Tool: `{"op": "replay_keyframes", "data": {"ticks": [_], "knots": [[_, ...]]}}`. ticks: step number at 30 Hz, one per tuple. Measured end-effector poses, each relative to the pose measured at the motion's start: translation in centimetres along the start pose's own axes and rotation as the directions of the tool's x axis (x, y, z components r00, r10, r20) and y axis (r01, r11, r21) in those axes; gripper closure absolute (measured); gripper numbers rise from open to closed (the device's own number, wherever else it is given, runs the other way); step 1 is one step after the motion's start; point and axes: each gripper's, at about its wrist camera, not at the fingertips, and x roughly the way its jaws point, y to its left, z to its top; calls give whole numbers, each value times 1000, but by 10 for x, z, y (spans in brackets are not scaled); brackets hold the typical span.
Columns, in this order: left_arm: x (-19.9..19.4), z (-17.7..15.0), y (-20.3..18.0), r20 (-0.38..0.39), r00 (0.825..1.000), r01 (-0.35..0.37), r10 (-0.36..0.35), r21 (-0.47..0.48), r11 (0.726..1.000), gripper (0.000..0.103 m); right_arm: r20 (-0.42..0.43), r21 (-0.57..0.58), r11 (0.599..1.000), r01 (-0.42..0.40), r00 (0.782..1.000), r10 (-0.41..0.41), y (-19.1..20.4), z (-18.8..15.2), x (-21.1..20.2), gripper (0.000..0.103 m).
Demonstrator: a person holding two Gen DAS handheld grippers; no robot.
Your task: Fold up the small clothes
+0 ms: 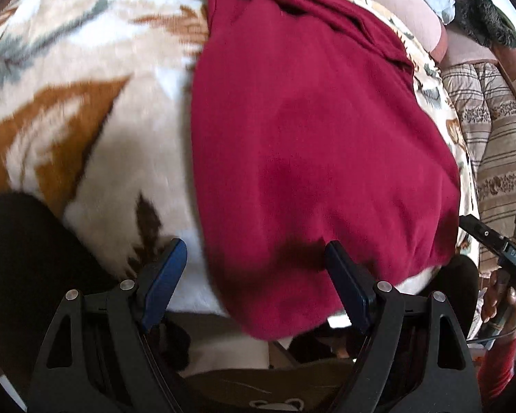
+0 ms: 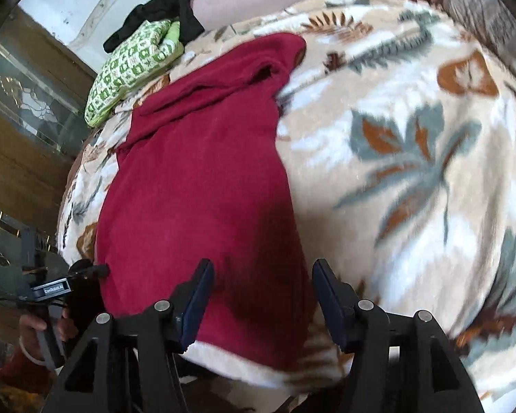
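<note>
Left wrist view: red garment (image 1: 320,130) lies flat on the leaf-patterned fleece blanket (image 1: 96,69) covering the bed, filling the centre and right of the frame, near hem at the bottom. Left gripper (image 1: 254,275) fingers spread wide, released, grasping nothing; the right-hand finger (image 1: 347,285) sits over the hem edge, the other over bare blanket, so the hem corner falls between them, probably lined up for a pinch. Right wrist view: right gripper (image 2: 261,296) likewise released, fingers apart above the opposite near corner, cloth beneath but not clamped. Both tools set at the same hem suggests a lift of the near edge toward the far end. Long axis of the garment runs from bottom centre to upper left-centre of this frame, rumpled neck or sleeve end farthest away. Green-patterned cloth (image 2: 134,65) and black cloth (image 2: 165,13) wait at upper left, well apart.
</note>
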Motion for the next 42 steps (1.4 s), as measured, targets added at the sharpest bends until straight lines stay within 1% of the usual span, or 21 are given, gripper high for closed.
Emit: {"op": "replay_keyframes", "data": {"ticks": [3, 6, 9, 10, 11, 12, 13, 14, 15, 16, 17, 18, 21, 22, 23, 24, 28, 32, 36, 39, 42], "knots": [[4, -10, -1, -17, 1000, 13, -13, -12, 1000, 21, -26, -11, 1000, 18, 1000, -18, 1, -9, 5, 46], [7, -13, -2, -12, 1000, 26, -27, -18, 999, 21, -54, 11, 999, 32, 998, -31, -4, -13, 12, 45], [11, -14, -2, 1, 1000, 24, -24, -4, 1000, 21, -102, 56, 998, -5, 995, 11, -11, -21, 23, 45], [12, -14, -4, 3, 1000, 23, -23, 10, 1000, 21, -102, 70, 997, -24, 994, 31, -13, -24, 26, 45], [12, -15, -5, 4, 1000, 20, -20, 30, 999, 24, -80, 71, 997, -32, 996, 37, -13, -26, 27, 44], [11, -15, -6, 5, 1000, 11, -11, 55, 998, 29, -69, 62, 998, -34, 997, 38, -12, -28, 27, 45], [8, -16, -5, 8, 1000, -5, 4, 77, 997, 47, -70, 52, 998, -34, 997, 38, -11, -28, 26, 51], [6, -16, -4, 11, 1000, -14, 13, 94, 995, 69, -67, 43, 997, -59, 996, 62, -10, -27, 24, 70], [2, -15, -2, 10, 1000, 5, -7, 103, 995, 81, -63, 48, 994, -100, 993, 103, -11, -26, 22, 82], [-2, -12, 1, -2, 998, 61, -61, 96, 994, 91, -55, 59, 987, -149, 987, 152, -11, -25, 19, 91], [-4, -9, 2, -9, 996, 91, -91, 87, 992, 91, -48, 55, 984, -170, 984, 172, -9, -25, 17, 91], [-8, -6, 0, -7, 995, 102, -102, 95, 990, 91, -37, 43, 981, -189, 981, 190, -5, -24, 14, 92], [-20, 1, -11, 6, 993, 112, -115, 173, 979, 91, 20, 28, 960, -280, 960, 280, 6, -14, 0, 93], [-25, 3, -13, 6, 991, 127, -131, 199, 972, 91, 42, 16, 951, -309, 950, 308, 10, -8, -7, 93], [-30, 6, -15, 8, 990, 138, -143, 215, 967, 91, 67, -7, 945, -327, 943, 327, 15, 0, -15, 93], [-34, 10, -16, 11, 988, 148, -155, 225, 963, 91, 82, -21, 944, -330, 940, 331, 19, 5, -19, 93], [-51, 35, -11, 42, 978, 191, -203, 193, 962, 91, 152, -62, 926, -374, 913, 379, 32, 33, -35, 93], [-67, 71, -14, 102, 959, 247, -265, 162, 955, 92, 218, -91, 927, -365, 901, 376, 42, 72, -40, 93], [-79, 113, -18, 163, 947, 252, -278, 162, 954, 92, 285, -102, 927, -362, 882, 376, 46, 125, -42, 93], [-78, 153, -15, 206, 938, 254, -280, 145, 956, 92, 312, -87, 940, -330, 887, 340, 49, 170, -28, 93], [-69, 194, -6, 236, 934, 246, -267, 112, 963, 93, 324, -67, 947, -313, 891, 317, 46, 214, -4, 93]]}}
